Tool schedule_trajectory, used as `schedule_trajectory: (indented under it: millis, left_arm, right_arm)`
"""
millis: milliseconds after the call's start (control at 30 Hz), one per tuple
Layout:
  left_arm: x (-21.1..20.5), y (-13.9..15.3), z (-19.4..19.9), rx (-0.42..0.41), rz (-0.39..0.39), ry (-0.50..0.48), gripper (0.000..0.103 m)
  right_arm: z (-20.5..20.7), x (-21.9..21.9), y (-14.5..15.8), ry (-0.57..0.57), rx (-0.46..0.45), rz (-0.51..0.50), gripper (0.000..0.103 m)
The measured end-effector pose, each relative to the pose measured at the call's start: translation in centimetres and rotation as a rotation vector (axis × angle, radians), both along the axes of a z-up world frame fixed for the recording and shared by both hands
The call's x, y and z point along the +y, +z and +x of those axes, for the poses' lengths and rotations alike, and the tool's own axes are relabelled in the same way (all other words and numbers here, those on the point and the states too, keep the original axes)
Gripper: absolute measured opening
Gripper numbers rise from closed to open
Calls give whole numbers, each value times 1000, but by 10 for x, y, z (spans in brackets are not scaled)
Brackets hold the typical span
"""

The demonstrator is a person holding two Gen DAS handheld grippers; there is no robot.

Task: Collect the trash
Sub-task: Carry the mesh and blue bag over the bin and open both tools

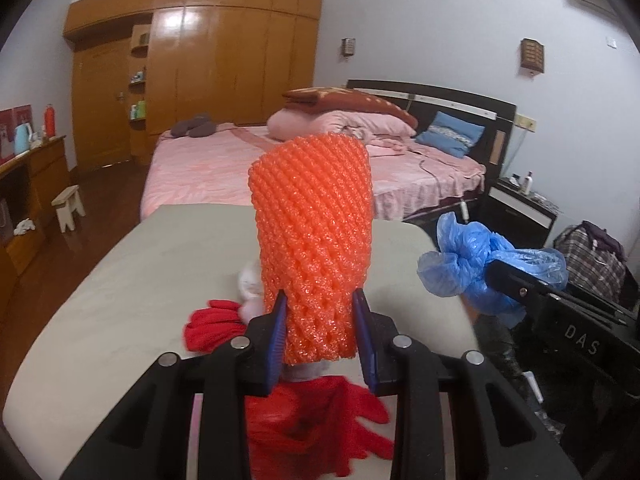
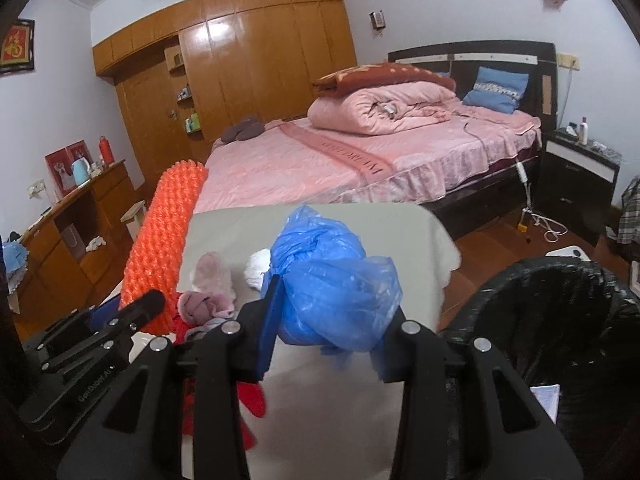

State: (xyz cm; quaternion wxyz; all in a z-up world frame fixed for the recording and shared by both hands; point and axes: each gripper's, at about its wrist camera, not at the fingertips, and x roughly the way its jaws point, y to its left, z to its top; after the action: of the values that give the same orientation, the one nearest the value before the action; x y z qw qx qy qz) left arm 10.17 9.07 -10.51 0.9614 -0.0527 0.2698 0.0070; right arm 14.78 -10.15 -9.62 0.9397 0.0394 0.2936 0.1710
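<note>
Left gripper (image 1: 322, 320) pinches an orange foam-mesh sleeve (image 1: 314, 240); right gripper (image 2: 332, 320) clamps a crumpled blue plastic bag (image 2: 332, 280), both above the grey surface (image 2: 340, 392), seemingly bound for the black-lined bin (image 2: 560, 320).

An orange foam net sleeve (image 1: 314, 240) is clamped near its lower end between the blue pads of the left gripper (image 1: 320, 336) and is held upright above a grey table (image 1: 120, 300). Red gloves (image 1: 212, 322) and a pale cloth (mostly hidden behind the sleeve) are seen on the table. At the right, a crumpled blue plastic bag (image 1: 472, 268) is gripped by the right gripper (image 1: 500, 276).
</note>
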Motion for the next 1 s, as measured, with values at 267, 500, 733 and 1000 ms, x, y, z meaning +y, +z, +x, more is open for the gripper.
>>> schedule_trajectory:
  millis: [267, 500, 733, 1000]
  left_arm:
    - [-50, 4, 4, 2, -6, -125, 31]
    - [-99, 4, 11, 11, -17, -247, 31]
    - [-148, 0, 18, 26, -27, -363, 31]
    - [-199, -4, 26, 50, -47, -482, 31]
  right_arm:
    - [-9, -58, 12, -108, -21, -13, 37]
    - [-19, -118, 2, -229, -3, -42, 37]
    - [-34, -166, -10, -332, 17, -72, 37]
    - [-43, -205, -17, -421, 32, -90, 38]
